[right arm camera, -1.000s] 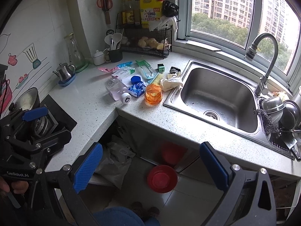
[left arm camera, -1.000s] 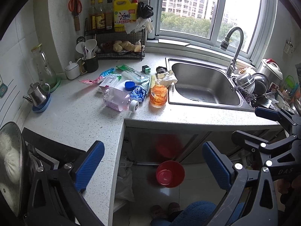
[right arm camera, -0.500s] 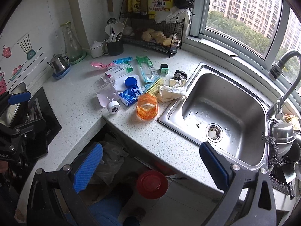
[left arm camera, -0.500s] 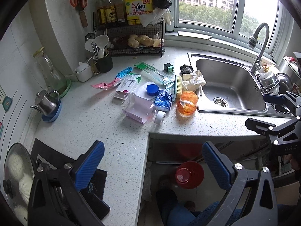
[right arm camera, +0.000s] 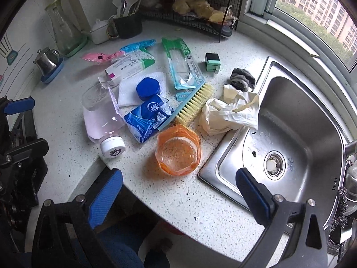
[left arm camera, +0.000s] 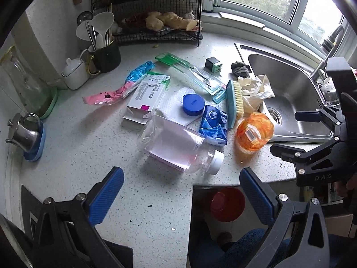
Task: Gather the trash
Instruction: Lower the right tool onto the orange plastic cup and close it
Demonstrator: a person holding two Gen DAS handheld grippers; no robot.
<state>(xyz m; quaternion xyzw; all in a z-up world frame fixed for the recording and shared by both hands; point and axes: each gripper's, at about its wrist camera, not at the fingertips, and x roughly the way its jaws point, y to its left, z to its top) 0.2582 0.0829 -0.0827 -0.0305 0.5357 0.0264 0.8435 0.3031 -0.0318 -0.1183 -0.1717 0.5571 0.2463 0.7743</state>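
Observation:
Trash lies on the speckled counter (left arm camera: 78, 156): a clear plastic jar (left arm camera: 176, 149) (right arm camera: 100, 116) on its side, a blue packet (left arm camera: 214, 122) (right arm camera: 147, 116), a white medicine box (left arm camera: 147, 96) (right arm camera: 129, 65), a pink and blue wrapper (left arm camera: 120, 87), a green blister pack (left arm camera: 191, 71) (right arm camera: 183, 64), a blue lid (left arm camera: 193, 105) (right arm camera: 148, 88), crumpled paper (left arm camera: 254, 89) (right arm camera: 229, 111) and an upright orange cup (left arm camera: 254, 134) (right arm camera: 177, 151). My left gripper (left arm camera: 180, 198) is open, just short of the jar. My right gripper (right arm camera: 178, 198) is open, just short of the orange cup.
A scrub brush (right arm camera: 191, 105) lies beside the paper. The steel sink (right arm camera: 290, 134) is at the right. A wire rack (left arm camera: 156, 22), utensil mug (left arm camera: 104, 53), glass carafe (left arm camera: 24, 84) and small kettle (left arm camera: 22, 131) line the back and left. A red bin (left arm camera: 227, 203) stands on the floor below.
Both grippers have moved forward and down toward the trash pile, so the items look much larger. Both stay open. Nothing on the counter has moved.

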